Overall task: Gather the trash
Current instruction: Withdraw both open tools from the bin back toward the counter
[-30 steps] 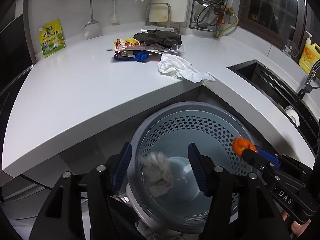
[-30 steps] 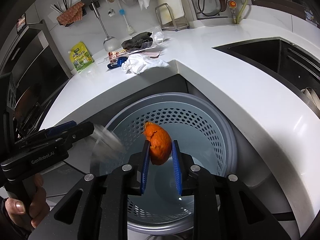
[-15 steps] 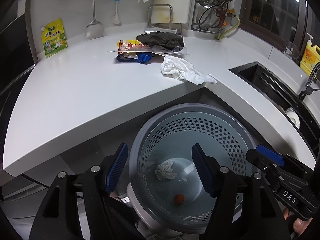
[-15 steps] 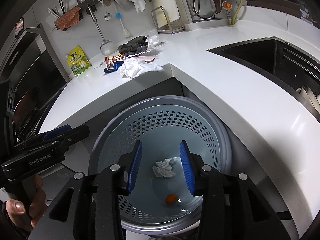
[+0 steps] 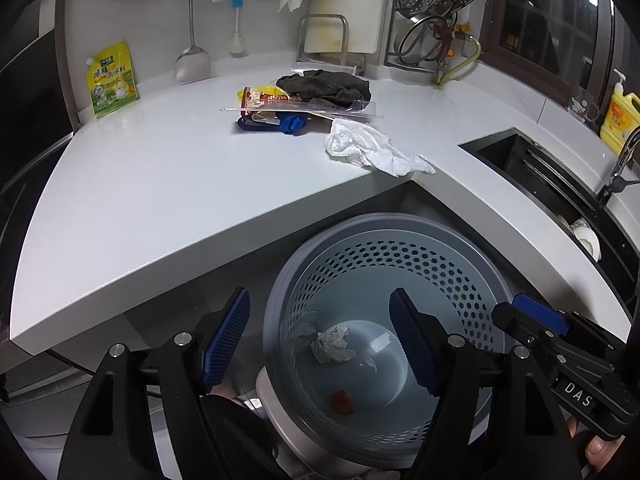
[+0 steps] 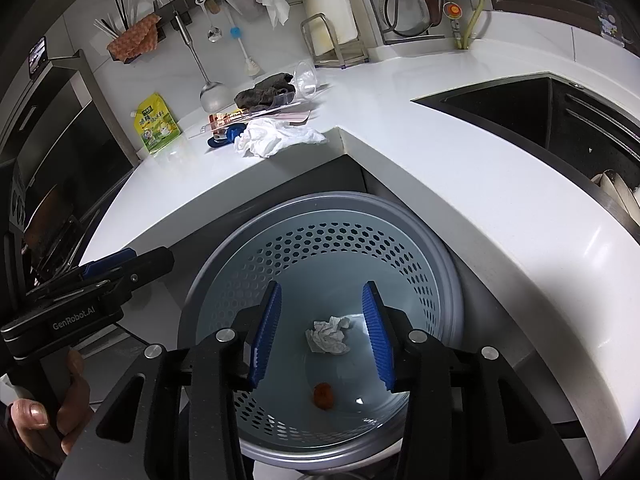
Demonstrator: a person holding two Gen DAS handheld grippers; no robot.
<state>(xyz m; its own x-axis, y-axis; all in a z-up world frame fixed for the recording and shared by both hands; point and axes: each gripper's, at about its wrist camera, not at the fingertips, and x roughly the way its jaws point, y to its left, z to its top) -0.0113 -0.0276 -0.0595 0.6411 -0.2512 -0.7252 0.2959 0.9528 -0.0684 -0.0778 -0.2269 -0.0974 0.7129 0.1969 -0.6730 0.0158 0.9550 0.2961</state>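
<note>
Both grippers hung over the perforated grey waste bin (image 5: 476,280), which stood on the floor in the inner corner of the white L-shaped countertop (image 5: 160,184).

Left gripper (image 5: 320,340): jaws wide apart and opening, nothing between the blue pads (image 5: 224,336). Through the gap, the bin floor showed a crumpled paper wad (image 5: 332,345) and, nearer the camera and apart from it, a piece of orange peel (image 5: 342,402).

Right gripper (image 6: 322,334): jaws parted, nothing between them, pads touching nothing. The same two items lay on the bin floor in the right wrist view: paper wad (image 6: 328,336) between the two pads as seen from above, orange peel (image 6: 323,396) below it in the frame.

Each gripper was visible at the edge of the other's view, with the person's fingers (image 6: 28,416) wrapped on the handle of the left one.

Trash on the countertop, well apart from both grippers: a crumpled white tissue (image 5: 372,150) at the counter's inner corner edge; behind it a red and yellow snack wrapper (image 5: 268,101), a clear plastic sheet, a blue object (image 5: 288,124) and a dark cloth (image 5: 324,86), all in one cluster. A clear plastic cup (image 6: 306,80) lay on its side beside the cloth. A yellow-green seasoning pouch (image 5: 111,80) leaned against the wall, off to the left.
</note>
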